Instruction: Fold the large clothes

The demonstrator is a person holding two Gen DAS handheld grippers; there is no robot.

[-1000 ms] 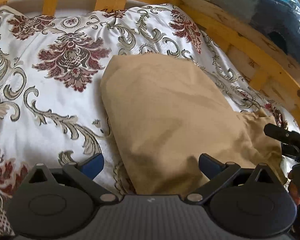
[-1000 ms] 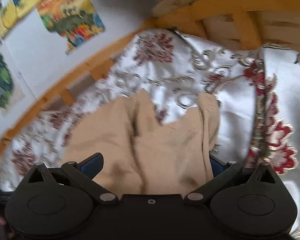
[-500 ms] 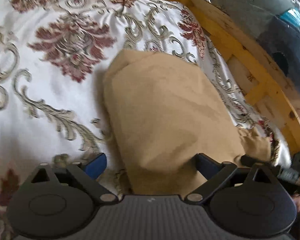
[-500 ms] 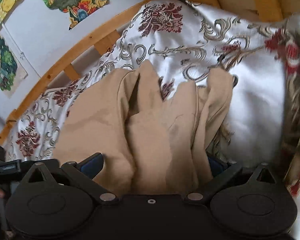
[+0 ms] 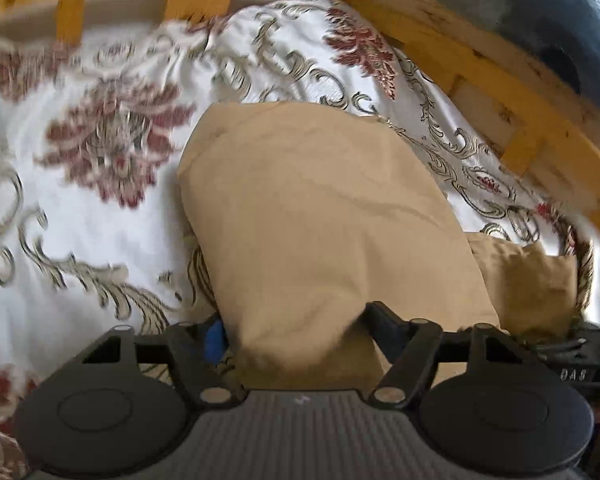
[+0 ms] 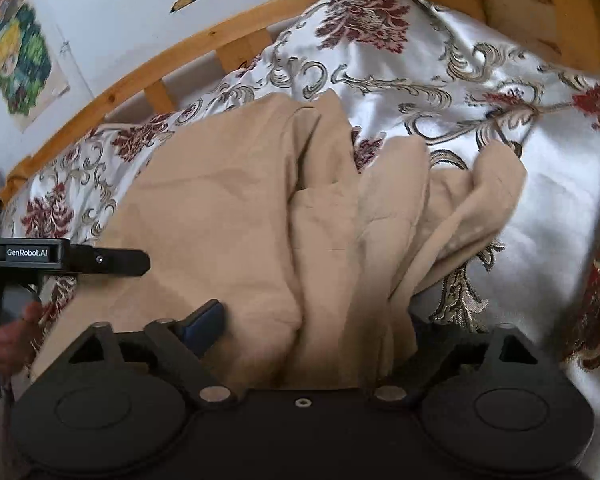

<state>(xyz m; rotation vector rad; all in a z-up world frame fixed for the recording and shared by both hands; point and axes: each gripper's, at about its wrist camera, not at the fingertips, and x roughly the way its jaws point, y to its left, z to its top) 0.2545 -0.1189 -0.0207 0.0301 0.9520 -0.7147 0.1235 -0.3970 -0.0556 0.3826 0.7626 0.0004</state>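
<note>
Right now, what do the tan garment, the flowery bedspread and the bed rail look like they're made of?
Tan garment: matte woven cloth, maybe cotton or a blend; soft creases, no shine.
Bedspread: glossy satin-like fabric, likely synthetic or silk; bright sheen on the white ground, raised-looking red and gold scrolls.
Bed rail: pale wood, probably pine, lightly finished; visible knots and grain.

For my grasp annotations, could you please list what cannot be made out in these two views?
- Right wrist view: right gripper, its right finger hidden under the tan garment.
- Left wrist view: garment's near edge behind the left gripper; its fingers are closing around cloth, contact unclear.
- Left wrist view: bedspread pattern motion-blurred.
</note>
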